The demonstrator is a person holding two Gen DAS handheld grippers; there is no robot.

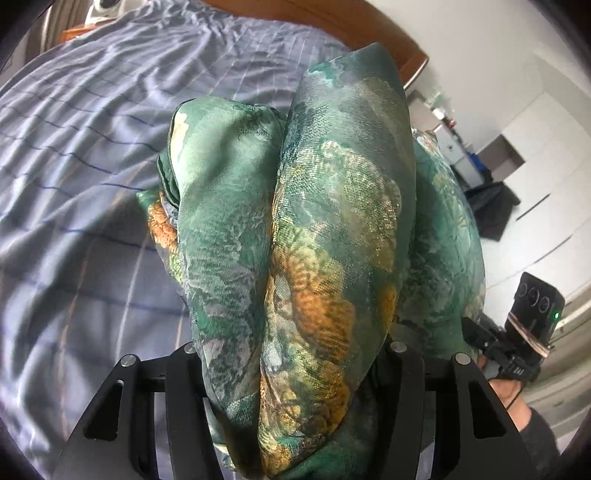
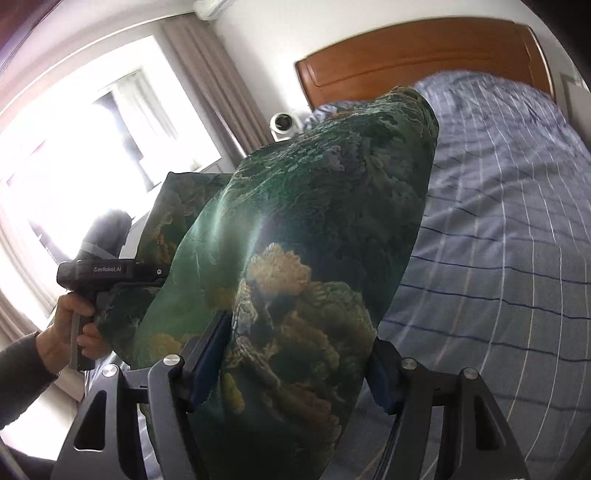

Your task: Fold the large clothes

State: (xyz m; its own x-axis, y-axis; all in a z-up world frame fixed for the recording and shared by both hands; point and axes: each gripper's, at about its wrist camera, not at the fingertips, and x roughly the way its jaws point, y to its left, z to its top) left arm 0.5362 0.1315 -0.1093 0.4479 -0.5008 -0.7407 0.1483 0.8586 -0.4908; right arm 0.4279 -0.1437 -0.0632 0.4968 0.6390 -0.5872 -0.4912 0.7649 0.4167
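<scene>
Left-wrist view: the left gripper was clenched on a thick bundle of green floral garment, which filled the gap between its two black fingers and bulged forward in two rounded folds, a narrower one on the left and a broader one on the right. The satin-like cloth, printed with orange and yellow blooms, was raised clear of the bed, whose blue checked sheet lay wrinkled behind and to the left. At the lower right the right gripper's body showed with a lit green lamp, gripped by the person's right hand; more of the same garment hung between the two tools. A wooden headboard ran along the top edge.

Right-wrist view: the right gripper was likewise clenched on the garment, the cloth pinched between its blue-padded fingers and ballooning upward in one wide fold. To the left the person's left hand, in a dark sleeve, held the other tool's handle beside a further part of the cloth. The bed lay to the right under the headboard; a bright window and curtains stood at the left, with a small white round device near the bed's head
</scene>
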